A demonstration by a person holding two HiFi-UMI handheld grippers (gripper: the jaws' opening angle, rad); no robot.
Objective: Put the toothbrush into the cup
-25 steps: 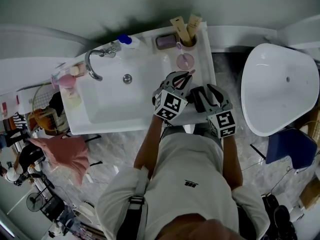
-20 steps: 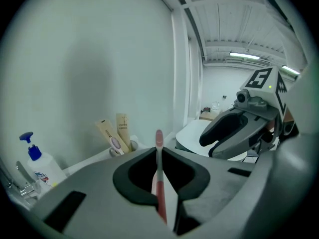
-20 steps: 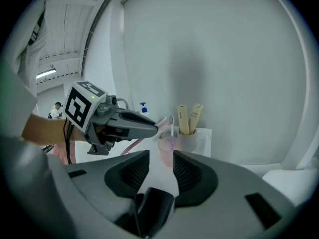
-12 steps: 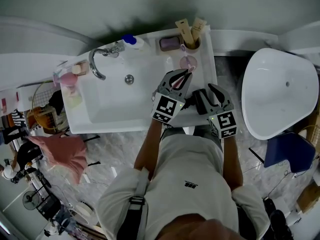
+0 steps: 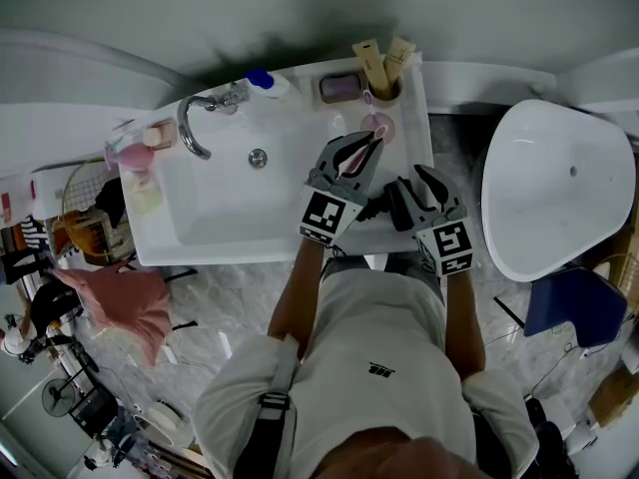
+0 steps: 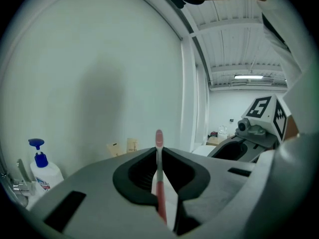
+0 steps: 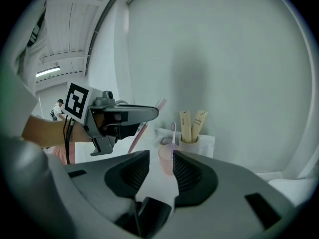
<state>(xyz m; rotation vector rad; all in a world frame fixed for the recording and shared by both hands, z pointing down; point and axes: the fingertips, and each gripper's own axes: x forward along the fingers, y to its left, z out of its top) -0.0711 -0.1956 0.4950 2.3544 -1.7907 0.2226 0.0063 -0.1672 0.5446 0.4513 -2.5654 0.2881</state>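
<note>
The left gripper (image 5: 361, 146) is clamped on the pink toothbrush (image 6: 158, 178), just short of the pink cup (image 5: 376, 125) on the tabletop (image 5: 416, 128) ledge beside the basin. The right gripper (image 5: 407, 186) hangs alongside, jaws apart and empty. I'd worry the slanted brush catches the rim and tips the cup, which stands near the tabletop's outer edge with a holder (image 5: 384, 80) close behind, so the open way in is from above.

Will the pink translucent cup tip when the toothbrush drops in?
Probably not: the pink translucent cup stands upright on the flat white basin ledge. It looks thin-walled, likely light, so a sideways nudge might slide it.
</note>
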